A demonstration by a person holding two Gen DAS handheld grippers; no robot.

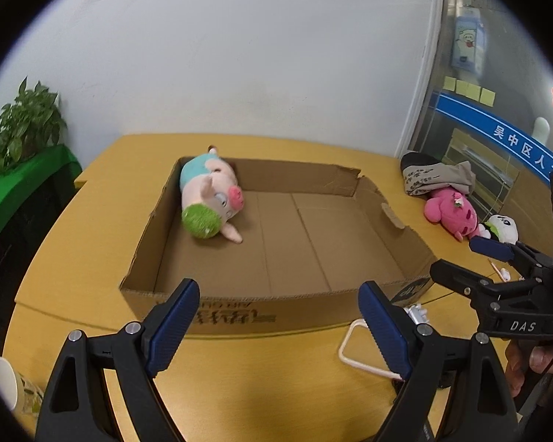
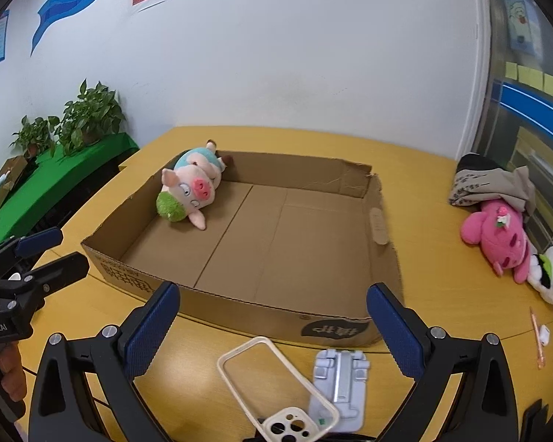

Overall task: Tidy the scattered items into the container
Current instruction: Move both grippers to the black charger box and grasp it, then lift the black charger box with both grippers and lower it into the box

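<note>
An open cardboard box (image 1: 239, 315) (image 2: 239, 305) lies on the yellow table. A pig plush (image 1: 210, 199) (image 2: 191, 188) lies inside at its far left corner. A pink plush (image 1: 451, 213) (image 2: 501, 237) and a panda plush (image 1: 501, 228) (image 2: 551, 274) lie on the table right of the box. A clear phone case (image 2: 276, 386) and a grey phone stand (image 2: 341, 383) lie in front of the box. My left gripper (image 1: 276, 328) is open and empty before the box's near wall. My right gripper (image 2: 272, 331) is open and empty above the phone case.
A folded cloth bag (image 2: 494, 184) lies behind the pink plush. A pen (image 2: 536, 335) and small white items lie at the table's right edge. A paper cup (image 1: 7, 383) stands at the near left. Potted plants (image 2: 88, 118) stand on a green shelf at left.
</note>
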